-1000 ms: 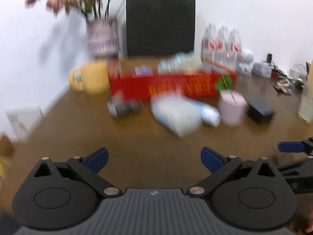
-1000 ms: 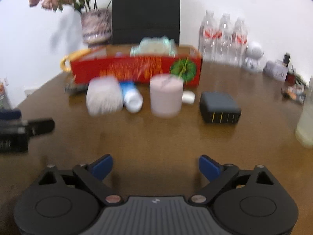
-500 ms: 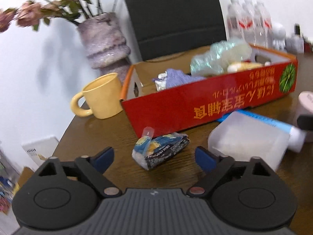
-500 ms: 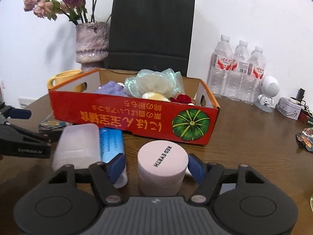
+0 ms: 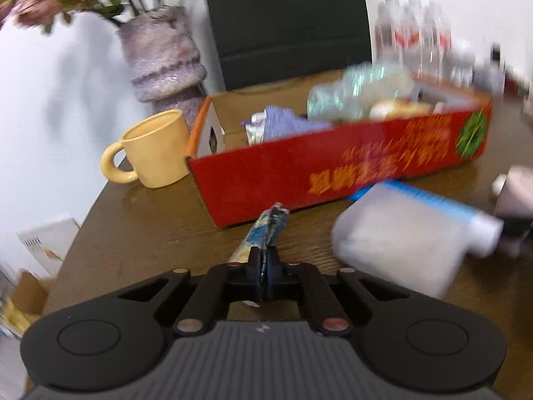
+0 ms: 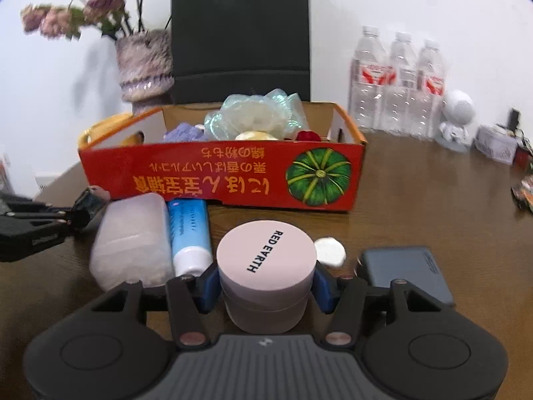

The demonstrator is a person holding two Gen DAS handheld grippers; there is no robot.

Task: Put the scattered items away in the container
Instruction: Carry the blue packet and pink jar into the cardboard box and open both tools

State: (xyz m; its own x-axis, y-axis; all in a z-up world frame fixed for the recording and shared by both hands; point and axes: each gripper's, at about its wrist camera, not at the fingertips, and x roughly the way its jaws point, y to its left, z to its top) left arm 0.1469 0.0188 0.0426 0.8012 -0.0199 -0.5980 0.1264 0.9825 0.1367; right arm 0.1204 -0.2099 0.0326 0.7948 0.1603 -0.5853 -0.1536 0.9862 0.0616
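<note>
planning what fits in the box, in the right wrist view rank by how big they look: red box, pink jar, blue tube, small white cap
1. red box
2. pink jar, though it sits nearest the camera, which inflates it
3. blue tube
4. small white cap

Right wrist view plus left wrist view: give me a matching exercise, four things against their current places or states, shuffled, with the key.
Things:
1. round pink jar
2. crumpled blue snack wrapper
3. yellow ceramic mug
4. dark grey rectangular power bank

States:
A. pinched in the shut left tool
B. flat on the table, right of the jar
C. between the right tool's blue pads
D. left of the red cardboard box

Pairs: 1-C, 2-A, 3-D, 4-B
</note>
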